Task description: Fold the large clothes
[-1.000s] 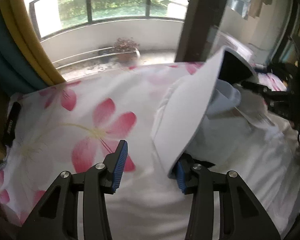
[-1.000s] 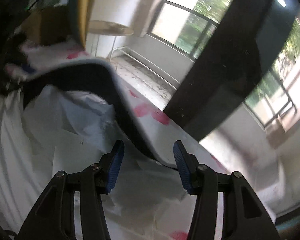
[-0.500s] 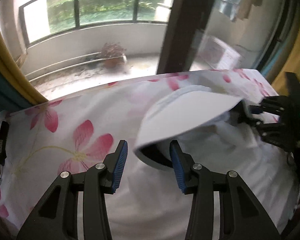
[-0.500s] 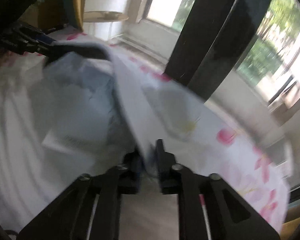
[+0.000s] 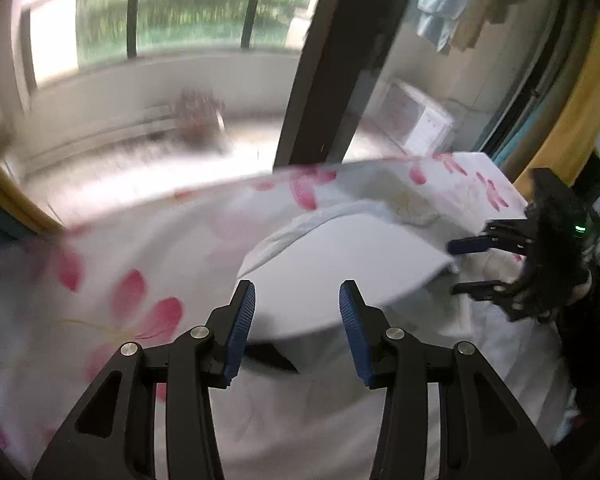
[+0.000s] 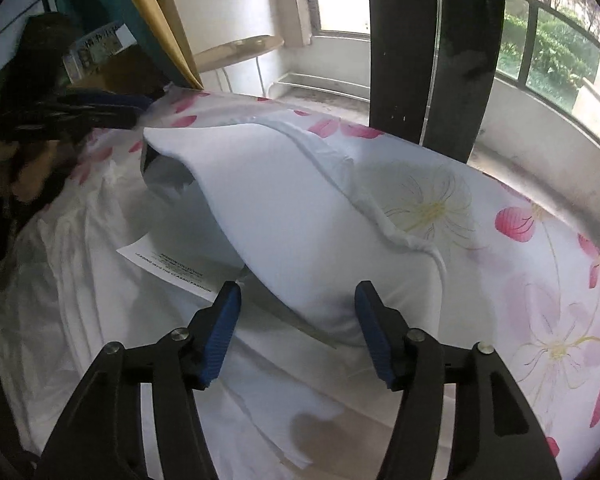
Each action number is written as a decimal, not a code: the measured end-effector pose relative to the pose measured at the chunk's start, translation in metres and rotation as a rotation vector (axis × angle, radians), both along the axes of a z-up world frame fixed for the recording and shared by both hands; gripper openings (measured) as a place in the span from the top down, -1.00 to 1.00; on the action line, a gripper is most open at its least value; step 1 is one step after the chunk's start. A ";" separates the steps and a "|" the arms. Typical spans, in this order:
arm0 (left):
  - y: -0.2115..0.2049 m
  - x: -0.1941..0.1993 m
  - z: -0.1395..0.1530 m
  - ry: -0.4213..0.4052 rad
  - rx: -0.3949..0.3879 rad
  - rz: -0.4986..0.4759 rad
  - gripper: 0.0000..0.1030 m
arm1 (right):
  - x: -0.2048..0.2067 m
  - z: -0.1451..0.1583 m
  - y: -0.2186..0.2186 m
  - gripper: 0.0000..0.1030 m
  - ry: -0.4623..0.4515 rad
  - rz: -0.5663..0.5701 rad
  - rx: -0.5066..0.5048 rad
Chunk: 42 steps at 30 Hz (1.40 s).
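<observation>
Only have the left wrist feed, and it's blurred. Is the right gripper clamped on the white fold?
Observer: No. In the right wrist view the fold lies between the fingers of the right gripper. The jaws are opening and the pads are clear of the cloth.
Operator: Anything under the fold?
Observer: A printed sheet with black text lies on the garment, partly tucked under the fold.
Operator: Where's the left gripper from that side?
Observer: The left gripper sits at the fold's far corner, by the yellow curtain. I cannot tell if it touches the fold.
</observation>
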<state>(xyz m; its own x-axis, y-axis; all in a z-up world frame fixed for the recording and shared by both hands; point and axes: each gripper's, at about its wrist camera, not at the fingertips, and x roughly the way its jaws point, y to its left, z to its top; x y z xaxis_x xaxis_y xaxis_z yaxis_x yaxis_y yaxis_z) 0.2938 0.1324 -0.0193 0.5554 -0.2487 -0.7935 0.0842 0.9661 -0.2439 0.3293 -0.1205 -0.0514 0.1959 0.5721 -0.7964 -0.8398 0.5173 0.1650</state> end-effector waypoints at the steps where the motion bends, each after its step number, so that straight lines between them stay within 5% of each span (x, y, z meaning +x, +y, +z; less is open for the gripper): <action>1: 0.000 0.005 -0.010 0.035 0.030 0.015 0.10 | 0.002 0.000 -0.001 -0.15 0.012 -0.005 0.006; 7: -0.009 0.003 -0.037 0.090 0.046 -0.070 0.04 | -0.003 0.012 -0.011 -0.15 -0.048 -0.025 -0.075; 13: -0.004 -0.003 -0.041 0.074 0.010 -0.091 -0.06 | 0.020 0.031 -0.034 -0.15 -0.096 -0.106 -0.050; 20: -0.003 -0.006 -0.041 0.047 -0.003 -0.117 -0.07 | 0.070 -0.007 -0.032 -0.15 0.149 -0.162 0.038; 22: -0.004 -0.008 -0.041 0.032 0.011 -0.127 -0.07 | 0.067 -0.014 -0.031 -0.15 0.156 -0.157 0.041; 24: -0.006 -0.010 -0.041 0.017 0.025 -0.144 0.04 | 0.057 -0.015 -0.023 0.31 0.167 -0.091 0.062; 25: -0.008 -0.011 -0.041 0.008 0.029 -0.148 0.11 | 0.054 -0.014 -0.021 0.39 0.159 -0.080 0.056; 30: -0.016 -0.017 -0.026 -0.064 0.112 -0.134 0.64 | 0.035 -0.002 -0.010 0.70 0.042 -0.035 0.011; 37: -0.042 -0.048 0.021 -0.297 0.266 -0.165 0.67 | -0.001 0.040 -0.012 0.73 -0.285 -0.061 -0.045; 42: -0.065 -0.074 0.018 -0.377 0.416 -0.203 0.67 | -0.023 0.040 -0.019 0.68 -0.375 -0.047 -0.053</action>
